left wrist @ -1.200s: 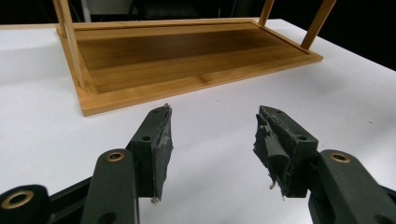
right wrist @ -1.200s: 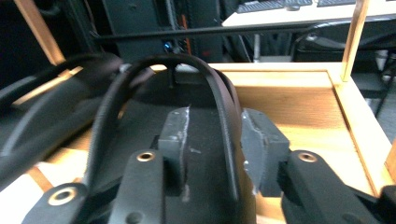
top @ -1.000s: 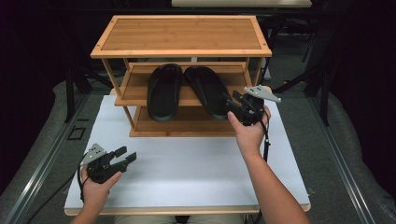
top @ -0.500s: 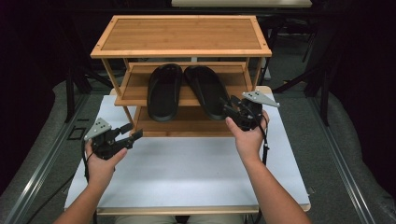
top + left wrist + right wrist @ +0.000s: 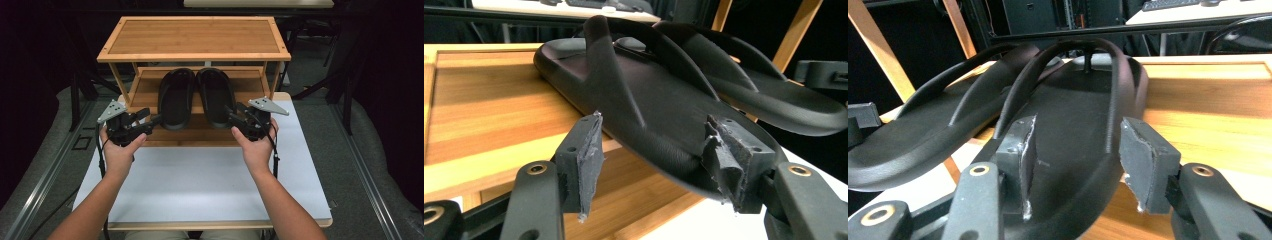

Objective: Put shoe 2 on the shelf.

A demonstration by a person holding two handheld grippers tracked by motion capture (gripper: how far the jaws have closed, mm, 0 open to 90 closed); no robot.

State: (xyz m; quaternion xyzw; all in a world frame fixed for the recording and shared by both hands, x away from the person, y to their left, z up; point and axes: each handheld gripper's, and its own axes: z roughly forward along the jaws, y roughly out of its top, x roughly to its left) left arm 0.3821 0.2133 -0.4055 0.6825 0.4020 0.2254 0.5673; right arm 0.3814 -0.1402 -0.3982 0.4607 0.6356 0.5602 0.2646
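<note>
Grippers: my left gripper (image 5: 152, 120) and right gripper (image 5: 231, 116) are spread, jaws just widening, each at a heel, unclamped.
Slippers: left slipper (image 5: 176, 97), right slipper (image 5: 216, 96) on the rack's middle shelf (image 5: 145, 90); probably light, bendy rubber; I'd pinch the heel edge.
Beyond: white tabletop (image 5: 200, 180); dark room.

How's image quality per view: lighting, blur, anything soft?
High view: rack top and white table evenly lit, surroundings near black, slippers show little detail. Left gripper view: left claw pads sharp, background soft. Right gripper view: slipper heel crisp, desk behind blurred, mild sheen on the shelf.
</note>
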